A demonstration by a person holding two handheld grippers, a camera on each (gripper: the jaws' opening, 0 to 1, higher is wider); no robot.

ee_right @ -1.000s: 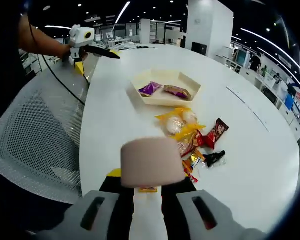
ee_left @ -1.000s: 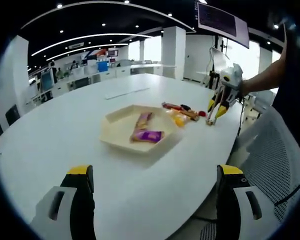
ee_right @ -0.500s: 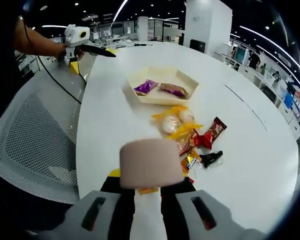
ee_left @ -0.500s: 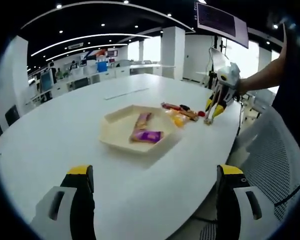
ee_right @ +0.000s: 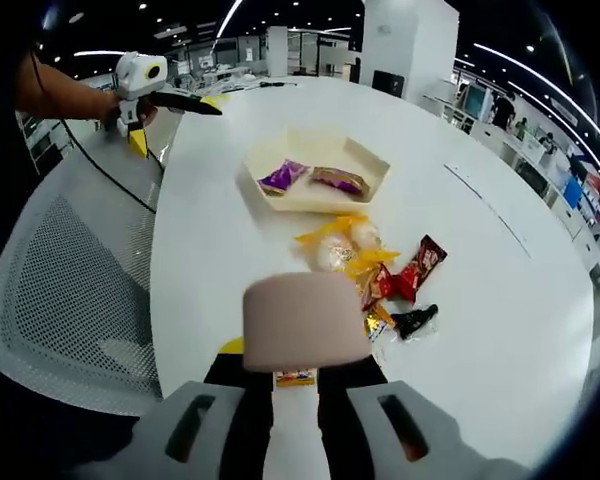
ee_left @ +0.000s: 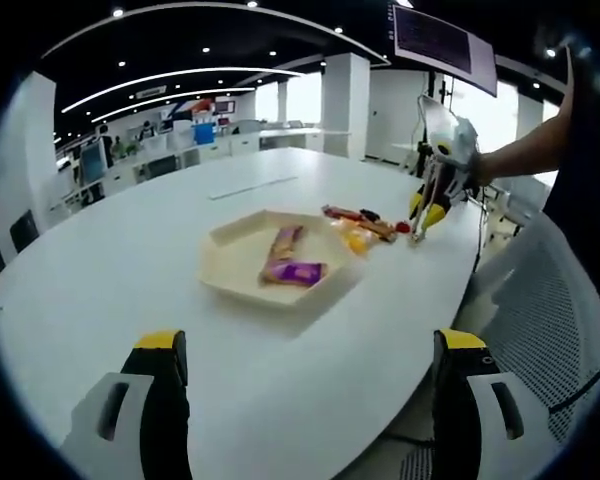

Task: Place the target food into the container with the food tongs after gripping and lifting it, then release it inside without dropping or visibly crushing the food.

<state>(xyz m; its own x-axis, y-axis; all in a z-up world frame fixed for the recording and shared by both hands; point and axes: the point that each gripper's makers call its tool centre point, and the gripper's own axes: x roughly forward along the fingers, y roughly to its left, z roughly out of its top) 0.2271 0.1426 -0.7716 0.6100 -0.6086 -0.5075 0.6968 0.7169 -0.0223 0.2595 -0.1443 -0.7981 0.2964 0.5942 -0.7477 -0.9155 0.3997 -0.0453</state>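
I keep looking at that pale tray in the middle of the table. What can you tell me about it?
The tray is a shallow, cream-coloured, six-sided dish with low sloping walls, perhaps paper or plastic. It sits flat on the white table and holds two wrapped snacks: a purple packet and a brownish one. More snacks lie just outside it; neither gripper touches it.
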